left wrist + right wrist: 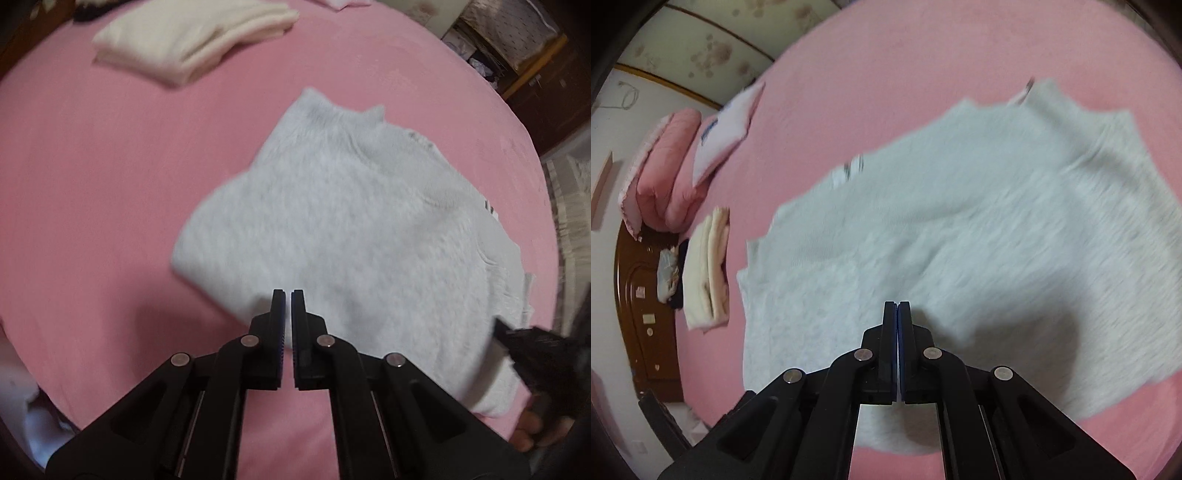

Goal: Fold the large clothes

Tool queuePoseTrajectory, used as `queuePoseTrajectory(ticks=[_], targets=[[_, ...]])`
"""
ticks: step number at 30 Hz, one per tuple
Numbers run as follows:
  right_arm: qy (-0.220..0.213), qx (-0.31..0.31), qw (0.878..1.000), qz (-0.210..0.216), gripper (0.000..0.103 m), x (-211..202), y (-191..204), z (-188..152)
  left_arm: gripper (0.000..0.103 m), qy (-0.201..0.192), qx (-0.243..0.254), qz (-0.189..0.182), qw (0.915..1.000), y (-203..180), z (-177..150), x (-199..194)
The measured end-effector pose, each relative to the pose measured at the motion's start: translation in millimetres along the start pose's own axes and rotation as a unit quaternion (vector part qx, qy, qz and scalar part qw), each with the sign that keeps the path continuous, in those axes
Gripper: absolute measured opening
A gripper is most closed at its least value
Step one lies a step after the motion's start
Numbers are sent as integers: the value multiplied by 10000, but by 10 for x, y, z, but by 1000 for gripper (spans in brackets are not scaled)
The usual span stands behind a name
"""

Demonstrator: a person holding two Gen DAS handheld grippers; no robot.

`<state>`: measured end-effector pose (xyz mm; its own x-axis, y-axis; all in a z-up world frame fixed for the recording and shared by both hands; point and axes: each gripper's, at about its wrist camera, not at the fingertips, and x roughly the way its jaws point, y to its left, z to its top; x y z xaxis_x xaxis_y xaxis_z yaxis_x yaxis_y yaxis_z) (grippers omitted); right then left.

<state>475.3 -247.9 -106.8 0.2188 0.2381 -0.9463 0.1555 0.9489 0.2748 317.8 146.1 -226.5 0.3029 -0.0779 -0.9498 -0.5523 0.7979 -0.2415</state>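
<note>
Both grippers, left gripper point(288, 295) and right gripper point(897, 306), hang over the grey sweater point(351, 221) folded on the pink bed point(110, 184), jaws closed, empty; cream folded clothes point(192, 37) lie far left.

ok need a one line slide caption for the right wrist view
Shut right hand-held gripper above a partly folded grey sweater on a pink bed sheet, nothing held.
</note>
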Motion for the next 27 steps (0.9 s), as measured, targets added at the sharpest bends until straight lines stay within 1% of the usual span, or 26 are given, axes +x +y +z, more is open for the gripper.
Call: queuePoseTrajectory(ticks=[1,2,4,5,7,9,10,11,12,13,15,18,20,24,25,27], targets=[[154,-231,9991,-330,0,113,83,-46,1,79,-92,-95,9999,24,-49,-3],[130,-359,9980,-507,0,201,175,-49,1,156,-211,-226,9994,48,-113,-12],[131,-414,9965,-716,0,295,253,-60,1,192,-315,-329,9988,62,-198,-16],[210,-429,9953,-848,0,350,301,-61,1,214,-353,-340,9986,66,-220,-8],[402,-653,9912,-1076,0,457,434,-29,1,288,-505,-421,9974,88,-271,15],[617,-835,9874,-1198,2,639,468,12,1,363,-684,-534,9956,123,-281,41],[747,-892,9854,-1244,2,724,487,49,4,391,-749,-563,9948,138,-263,55],[874,-929,9839,-1254,2,799,454,184,7,416,-844,-594,9938,162,-265,62],[1006,-983,9820,-1260,2,824,460,215,17,423,-945,-659,9924,192,-269,63],[1096,-1024,9808,-1249,2,837,471,233,33,413,-1008,-730,9914,214,-264,67],[1311,-1245,9768,-1148,2,864,503,281,46,365,-1097,-951,9887,266,-275,72],[1459,-1276,9771,-874,2,893,472,372,48,262,-1122,-1258,9854,343,-272,123],[1579,-1147,9788,-617,2,885,406,421,52,233,-1238,-1381,9824,412,-254,205],[1644,-1171,9789,-319,2,859,359,455,54,348,-1696,-1380,9752,570,-242,425],[1647,-1167,9791,-243,2,849,337,460,55,364,-1819,-1451,9719,603,-240,478],[1640,-1052,9808,-107,2,858,258,461,55,296,-2163,-1620,9623,662,-207,582]])
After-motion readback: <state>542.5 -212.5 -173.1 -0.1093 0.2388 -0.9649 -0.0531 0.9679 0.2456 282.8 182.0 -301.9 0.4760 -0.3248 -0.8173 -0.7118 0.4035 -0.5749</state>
